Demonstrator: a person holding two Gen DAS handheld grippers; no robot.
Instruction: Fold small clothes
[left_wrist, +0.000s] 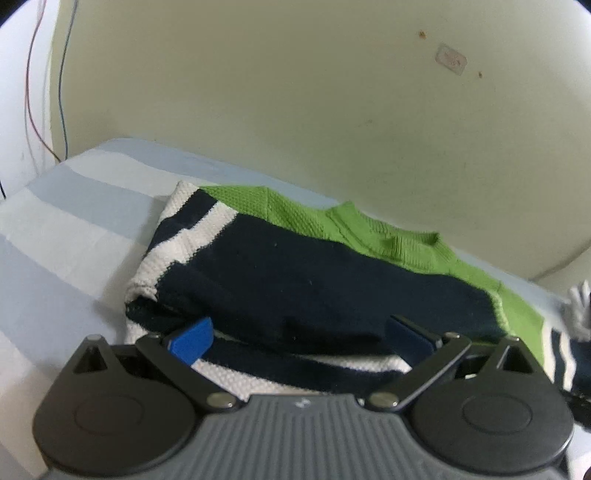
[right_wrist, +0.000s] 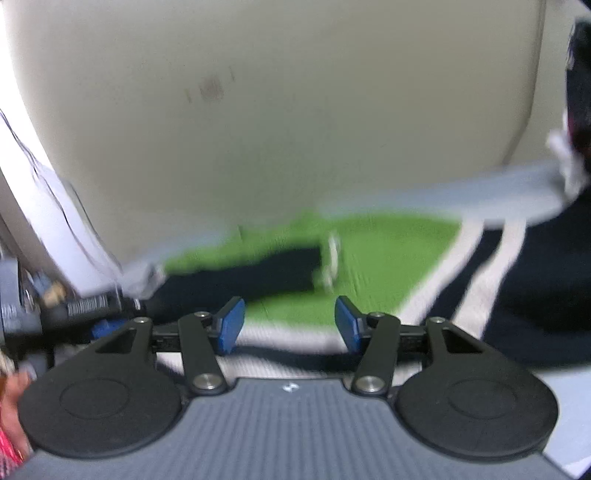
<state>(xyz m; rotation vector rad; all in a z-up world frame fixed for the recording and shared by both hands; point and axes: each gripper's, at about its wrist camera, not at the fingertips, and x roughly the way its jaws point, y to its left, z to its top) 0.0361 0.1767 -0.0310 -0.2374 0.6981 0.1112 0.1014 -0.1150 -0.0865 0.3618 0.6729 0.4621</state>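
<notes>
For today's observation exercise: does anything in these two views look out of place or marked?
The cream wall carries small brown spots and a stuck-on patch of clear tape. The green, navy and white knitted sweater lies rumpled and only partly folded.

Tight at the back, open on your left.

Wall (left_wrist: 295, 110) runs right behind the sweater (left_wrist: 295, 280) — no passage past its far edge. Striped sheet (left_wrist: 66, 221) left of it is bare, so you get room there. Two wires (left_wrist: 44, 92) hang in the left corner. From the right wrist view — blurred — the left gripper (right_wrist: 55, 306) sits close on your left, sleeve (right_wrist: 535, 288) bunched right.
</notes>
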